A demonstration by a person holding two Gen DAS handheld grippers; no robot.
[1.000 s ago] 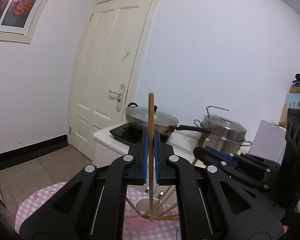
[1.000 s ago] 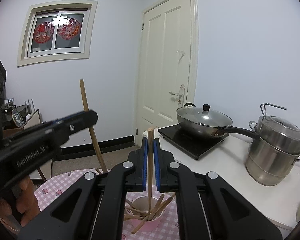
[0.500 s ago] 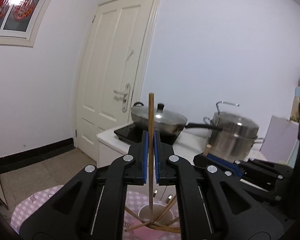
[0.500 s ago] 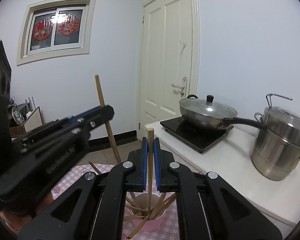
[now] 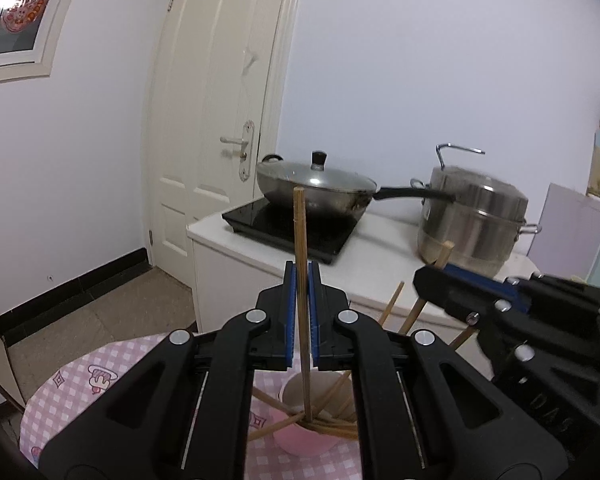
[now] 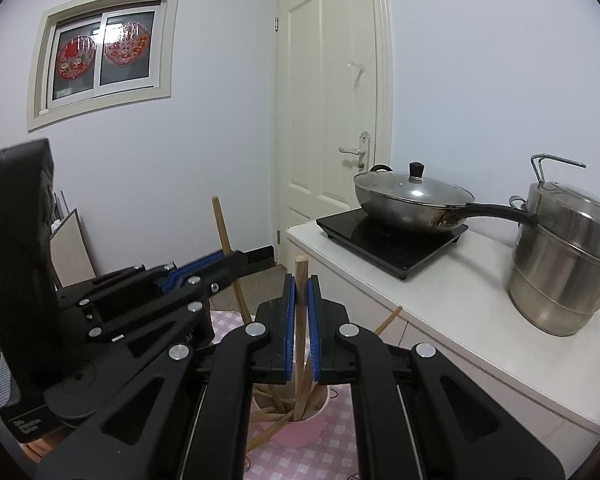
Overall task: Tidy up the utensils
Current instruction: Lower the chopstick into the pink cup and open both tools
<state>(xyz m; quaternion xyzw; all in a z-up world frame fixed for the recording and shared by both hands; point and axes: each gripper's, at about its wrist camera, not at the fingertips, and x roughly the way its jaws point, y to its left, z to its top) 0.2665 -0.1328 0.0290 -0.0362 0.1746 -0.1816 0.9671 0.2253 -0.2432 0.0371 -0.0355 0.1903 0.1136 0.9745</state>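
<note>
Both tongs are clamped on chopsticks — the left tongs pinch a long chopstick, the right tongs a shorter chopstick — each lower end inside the pink cup on the checkered surface.

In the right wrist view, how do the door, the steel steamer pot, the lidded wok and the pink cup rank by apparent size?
Largest to smallest as they look:
1. door
2. lidded wok and steel steamer pot, too alike to separate
3. pink cup, mostly hidden behind the tool, so unsure
</note>
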